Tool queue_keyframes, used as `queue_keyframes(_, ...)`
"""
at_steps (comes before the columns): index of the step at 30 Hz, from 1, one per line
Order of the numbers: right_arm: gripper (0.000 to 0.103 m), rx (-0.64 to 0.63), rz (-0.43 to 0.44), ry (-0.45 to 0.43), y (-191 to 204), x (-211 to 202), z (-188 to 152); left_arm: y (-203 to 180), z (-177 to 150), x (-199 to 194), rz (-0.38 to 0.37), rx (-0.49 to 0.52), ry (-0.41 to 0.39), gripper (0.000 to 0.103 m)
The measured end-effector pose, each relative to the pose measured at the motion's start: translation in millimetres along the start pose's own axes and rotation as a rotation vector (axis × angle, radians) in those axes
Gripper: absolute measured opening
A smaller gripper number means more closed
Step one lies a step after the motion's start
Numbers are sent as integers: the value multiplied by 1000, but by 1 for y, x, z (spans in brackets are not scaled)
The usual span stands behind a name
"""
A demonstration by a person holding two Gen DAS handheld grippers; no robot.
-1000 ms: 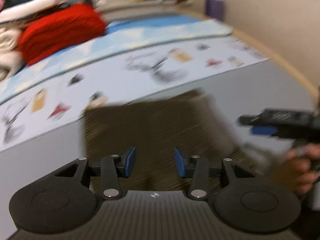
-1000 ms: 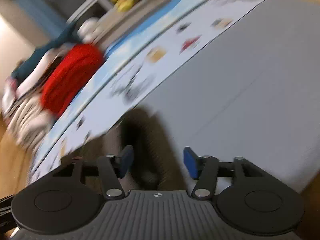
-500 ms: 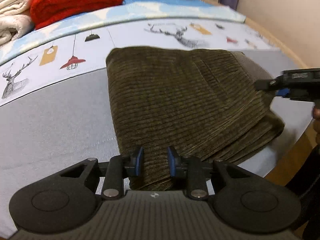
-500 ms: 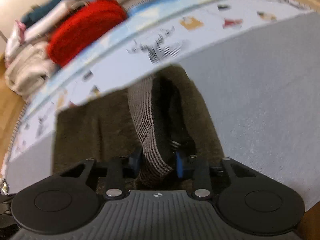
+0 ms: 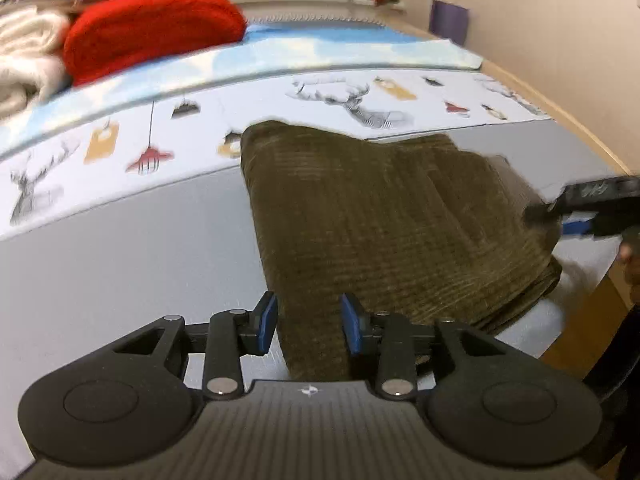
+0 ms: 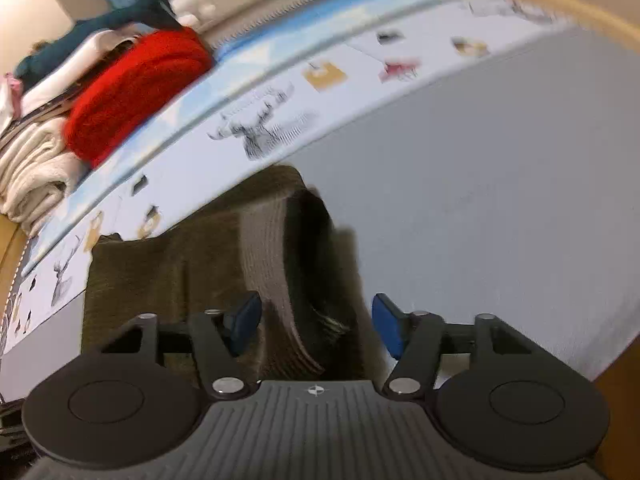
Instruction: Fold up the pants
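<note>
Since half a second ago our right gripper [image 6: 316, 330] is opening off the waistband while our left gripper [image 5: 308, 324], part-open, straddles the folded olive corduroy pants [image 5: 384, 216] on the grey bedsheet [image 5: 120, 260]; we release cleanly.

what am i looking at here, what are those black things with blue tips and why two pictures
These are two handheld grabbers, one in each of a person's hands, each with a camera looking forward along its two blue-padded fingers. One picture comes from the left gripper, the other from the right gripper. Both point down at folded olive-brown corduroy pants lying on a grey bed cover with a deer-print band. The left fingers straddle one edge of the pants, seemingly without pinching it. The right fingers are opening around the ribbed waistband, not gripping it. A folded red knit sits behind.
</note>
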State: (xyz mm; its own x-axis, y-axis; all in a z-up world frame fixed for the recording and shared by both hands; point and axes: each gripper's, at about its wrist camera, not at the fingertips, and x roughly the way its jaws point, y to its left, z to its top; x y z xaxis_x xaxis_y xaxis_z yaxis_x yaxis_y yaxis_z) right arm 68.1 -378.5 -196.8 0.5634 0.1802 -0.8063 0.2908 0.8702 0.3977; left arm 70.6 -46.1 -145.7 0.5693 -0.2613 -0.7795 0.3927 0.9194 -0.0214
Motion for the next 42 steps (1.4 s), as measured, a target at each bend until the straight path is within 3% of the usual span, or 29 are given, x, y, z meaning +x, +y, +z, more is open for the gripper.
queue_keyframes(1,66,14,4,12,-2,5,-1,-3,-3,6,-14,26,52,24)
queue_keyframes(2,66,37,16,11,-3,7,-1,-8,-9,14,-4,71,95,24)
queue_keyframes(4,70,64,37,25,-4,10,2,-17,-10,16,19,155,90,24)
queue_keyframes(6,75,96,39,35,-7,11,4,-11,-3,14,9,93,96,26)
queue_keyframes(9,79,82,73,80,-4,21,11,7,14,13,1,-10,131,49)
queue_keyframes(11,79,-23,118,151,7,29,24,16,30,7,-11,-11,114,55)
queue_keyframes(13,83,-140,105,209,17,35,39,27,54,13,-6,-9,120,70)
queue_keyframes(16,87,-227,150,257,21,50,61,45,87,35,-55,-73,151,72)
queue_keyframes(18,90,-189,172,309,12,64,67,59,99,58,-72,-142,195,74)
queue_keyframes(20,93,-132,210,349,6,73,70,73,100,77,-74,-230,227,74)
queue_keyframes(24,95,-155,215,360,13,75,67,94,93,113,-150,-414,320,78)
queue_keyframes(28,95,-155,225,360,13,82,71,88,99,119,-171,-338,297,79)
queue_keyframes(30,90,-148,216,344,13,79,72,89,97,125,-185,-352,305,81)
queue_keyframes(35,73,-171,205,319,18,74,72,86,94,136,-213,-343,302,78)
queue_keyframes(37,67,-171,209,308,18,70,72,84,94,136,-228,-332,296,65)
queue_keyframes(39,63,-172,210,298,19,66,71,80,95,135,-230,-311,289,61)
queue_keyframes(42,58,-190,206,284,24,61,72,72,97,130,-225,-263,271,44)
